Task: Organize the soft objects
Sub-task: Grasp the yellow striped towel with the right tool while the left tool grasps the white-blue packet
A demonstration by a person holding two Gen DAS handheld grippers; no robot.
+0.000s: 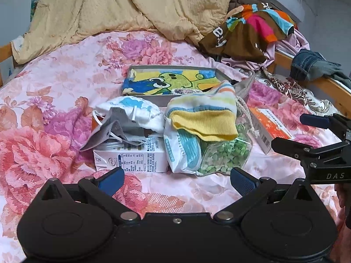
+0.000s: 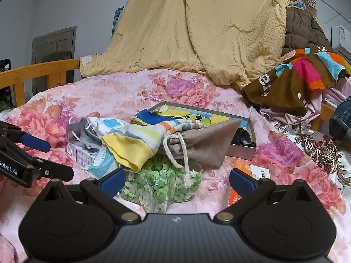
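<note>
A bed with a pink floral sheet [image 1: 65,76] fills both views, and a tan quilt [image 1: 131,4] is heaped across the top of the frame. At the upper right lies a brown towel with bright colour blocks [image 1: 248,30]. Mid-frame sits a shallow grey box [image 1: 140,68] holding a cartoon-print cloth [image 1: 171,82]. In front of the box is the pile of soft things: a striped sock with a yellow cuff [image 1: 204,118] drapes over a white-and-teal packet [image 1: 182,151] and a clear bag of green pieces [image 1: 228,153]; in the right wrist view a grey drawstring pouch [image 2: 208,140] lies against the sock, its cord trailing onto the green bag. Left of the sock are a white printed face mask [image 1: 133,107], a grey mask [image 1: 114,129] and a white carton [image 1: 131,157]. An orange box [image 1: 267,127] lies at the right. The left tongs [image 1: 175,178] and the right tongs [image 2: 175,178] are both spread wide, released, holding nothing, low in frame just short of the pile.
</note>
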